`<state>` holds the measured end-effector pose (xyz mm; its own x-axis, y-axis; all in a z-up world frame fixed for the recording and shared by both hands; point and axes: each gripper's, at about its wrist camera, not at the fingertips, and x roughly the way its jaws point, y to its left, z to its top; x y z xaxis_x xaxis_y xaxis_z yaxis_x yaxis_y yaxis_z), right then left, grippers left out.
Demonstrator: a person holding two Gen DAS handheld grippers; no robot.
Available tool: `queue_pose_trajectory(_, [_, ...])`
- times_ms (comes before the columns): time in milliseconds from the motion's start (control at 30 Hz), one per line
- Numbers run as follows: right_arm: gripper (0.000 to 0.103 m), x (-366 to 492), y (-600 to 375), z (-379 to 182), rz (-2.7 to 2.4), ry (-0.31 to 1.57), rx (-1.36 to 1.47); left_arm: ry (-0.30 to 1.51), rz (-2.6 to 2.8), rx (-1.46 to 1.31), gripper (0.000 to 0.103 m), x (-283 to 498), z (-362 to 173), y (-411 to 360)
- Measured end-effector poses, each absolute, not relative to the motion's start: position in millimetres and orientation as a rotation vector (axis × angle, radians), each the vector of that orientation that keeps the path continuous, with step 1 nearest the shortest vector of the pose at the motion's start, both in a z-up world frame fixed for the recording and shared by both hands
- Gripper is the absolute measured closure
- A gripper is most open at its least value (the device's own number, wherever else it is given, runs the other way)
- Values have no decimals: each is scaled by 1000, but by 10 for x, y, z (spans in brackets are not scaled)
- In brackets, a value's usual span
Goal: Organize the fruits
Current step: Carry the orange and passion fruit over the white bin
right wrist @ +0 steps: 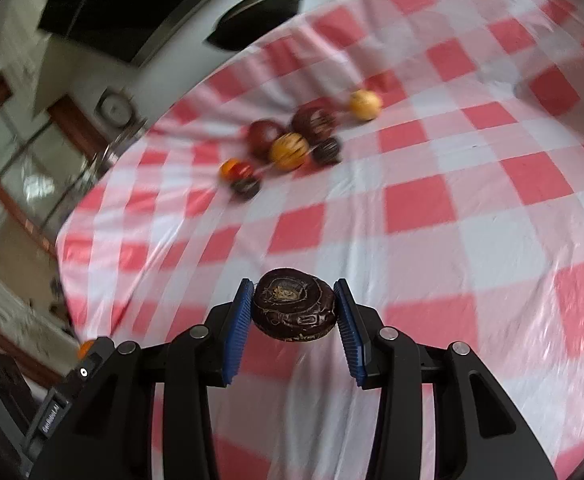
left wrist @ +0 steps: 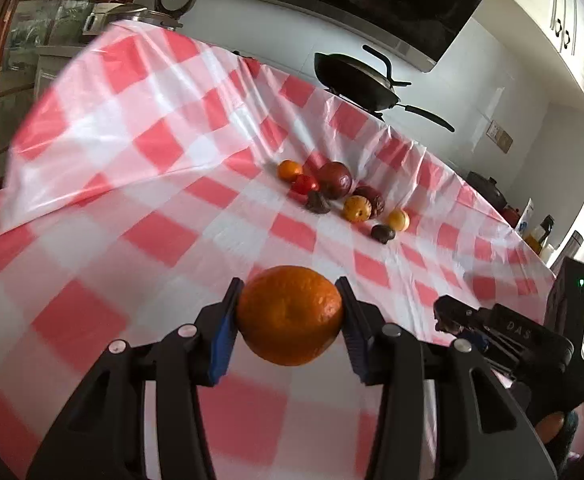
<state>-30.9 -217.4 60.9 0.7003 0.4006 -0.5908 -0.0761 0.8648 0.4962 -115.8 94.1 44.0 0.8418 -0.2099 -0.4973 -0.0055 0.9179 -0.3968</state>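
Note:
My left gripper (left wrist: 290,312) is shut on a large orange (left wrist: 290,316), held above the red-and-white checked tablecloth (left wrist: 132,168). My right gripper (right wrist: 294,308) is shut on a dark brown, flattish wrinkled fruit (right wrist: 294,306), also off the cloth. Further out on the table lies a cluster of several fruits (left wrist: 340,196): small oranges, a red one, dark maroon round ones and dark brown ones. The right wrist view shows the same fruit cluster (right wrist: 296,140), blurred. The right gripper (left wrist: 444,316) appears at the right of the left wrist view.
A black pan (left wrist: 356,80) sits at the far table edge, with a dark range hood above it. A rice cooker (left wrist: 140,14) stands at the far left corner. Bottles and a pot (left wrist: 532,224) crowd the right edge. Glass cabinet at left.

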Motion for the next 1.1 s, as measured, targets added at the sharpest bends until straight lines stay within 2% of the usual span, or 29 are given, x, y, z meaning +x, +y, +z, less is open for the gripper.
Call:
queue_pose_trajectory(400, [62,-960,-1274,660,456,780,228,506,7,-375,56,-1906,556,1662])
queue_pose_trajectory(1100, [62,-2140,468,490,911,742,-269,531,357,-505,56,-3210,126,3215])
